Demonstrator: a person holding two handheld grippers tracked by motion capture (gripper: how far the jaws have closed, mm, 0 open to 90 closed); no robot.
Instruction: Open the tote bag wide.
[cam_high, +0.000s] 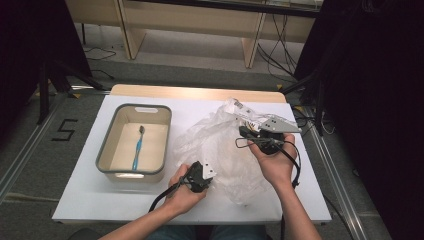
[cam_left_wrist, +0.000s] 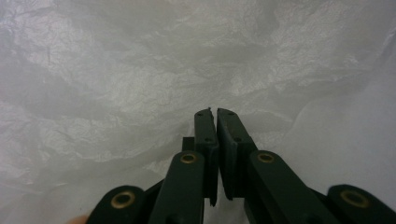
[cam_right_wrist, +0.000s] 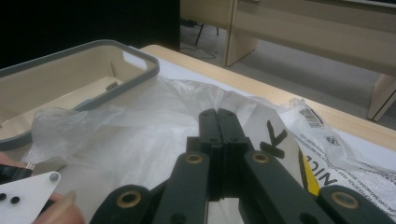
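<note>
A crumpled clear plastic bag (cam_high: 220, 145) lies on the white table top (cam_high: 90, 195), right of a beige bin (cam_high: 107, 135) with a grey rim. A blue toothbrush (cam_high: 138, 147) lies flat inside the bin. My left gripper (cam_high: 206, 172) rests at the bag's near left edge. In the left gripper view its jaws (cam_left_wrist: 215, 112) stand almost together with a thin slit between them, against the bag film (cam_left_wrist: 140, 70). My right gripper (cam_high: 245, 136) is held above the bag's right side and points toward the bin. Its jaws (cam_right_wrist: 217, 113) are pressed together, with film (cam_right_wrist: 140, 130) draped just beyond the tips. Whether either pinches film is hidden.
The bag carries a printed barcode label (cam_right_wrist: 309, 117) and black and yellow lettering (cam_right_wrist: 322, 175). The bin's rim (cam_right_wrist: 140, 58) sits close behind the bag. The wooden table edge (cam_high: 195, 92) runs along the back. Black stands (cam_high: 45, 85) flank the table on the floor.
</note>
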